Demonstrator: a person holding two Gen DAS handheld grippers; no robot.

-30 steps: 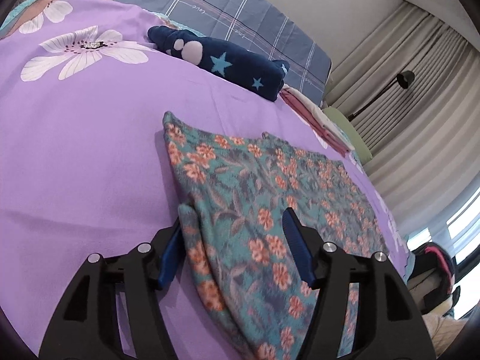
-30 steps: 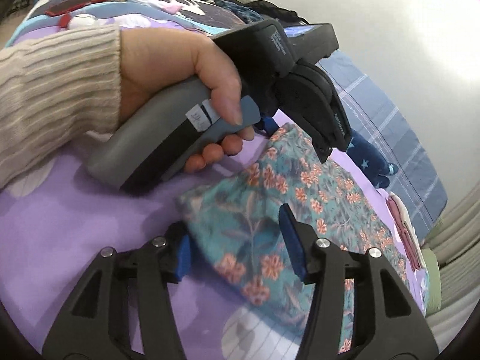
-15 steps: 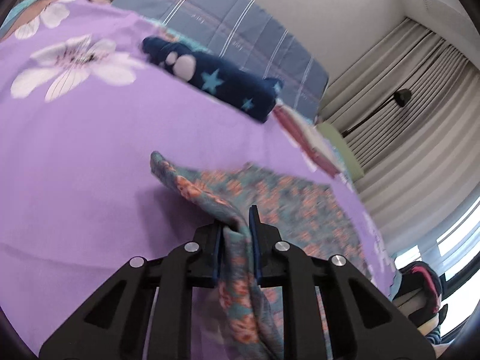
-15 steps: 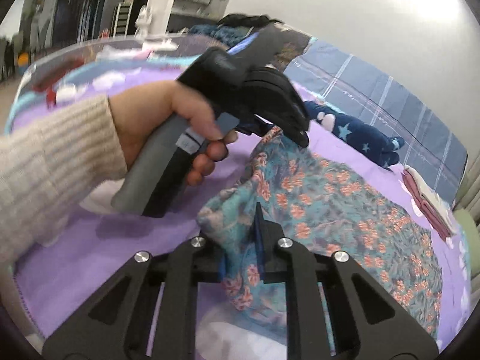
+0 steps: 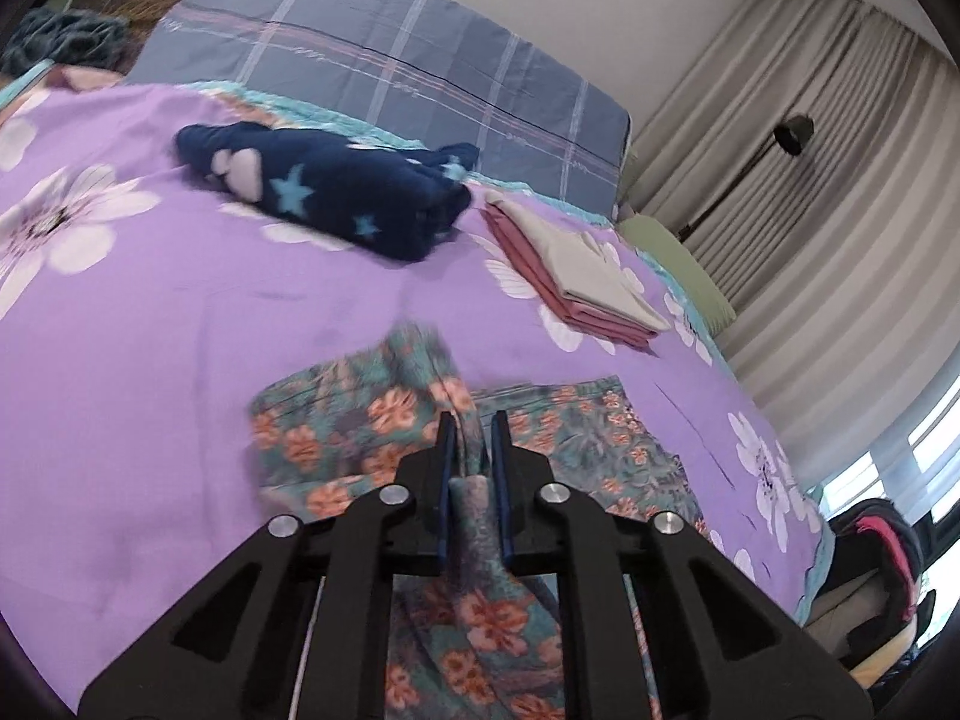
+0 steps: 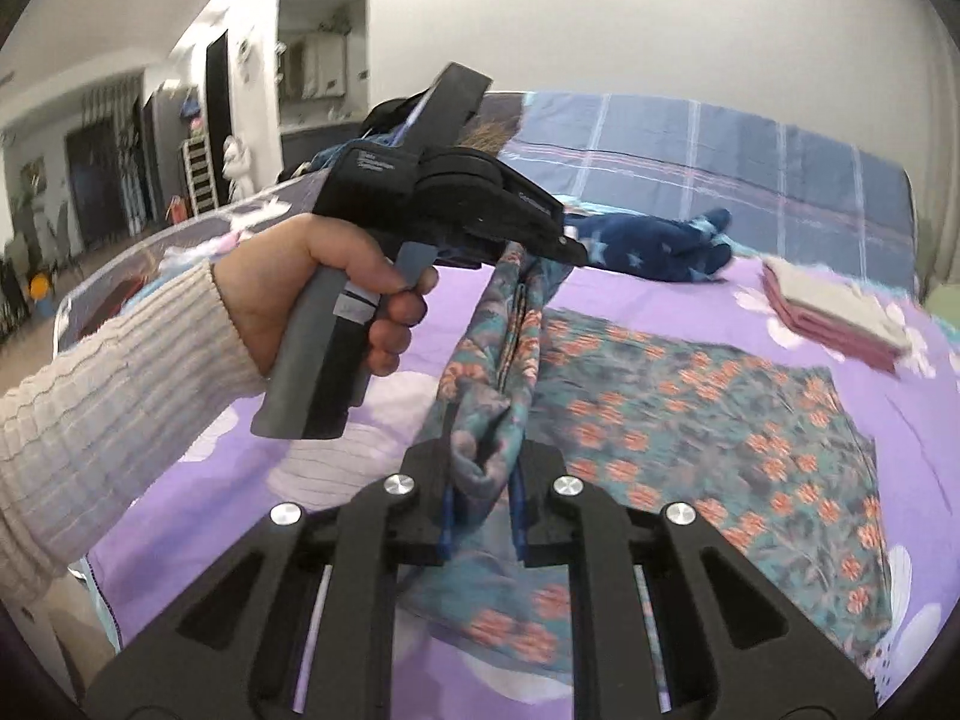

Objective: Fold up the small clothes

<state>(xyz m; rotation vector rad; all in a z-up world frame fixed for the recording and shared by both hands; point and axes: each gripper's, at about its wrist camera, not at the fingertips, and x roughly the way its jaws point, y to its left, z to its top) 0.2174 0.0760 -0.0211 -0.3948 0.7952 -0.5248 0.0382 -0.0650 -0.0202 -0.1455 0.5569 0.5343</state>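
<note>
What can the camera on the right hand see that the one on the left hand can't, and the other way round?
Only the right wrist view shows the person's hand holding the left tongs, a knitted sleeve, and a doorway into another room.

Only the left wrist view shows the curtains, a floor lamp and a bright window.

Both show the floral garment pinched in each pair of tongs and lifted off the purple bedspread, the navy star-print garment, the folded pink and grey stack and the plaid pillow.
</note>
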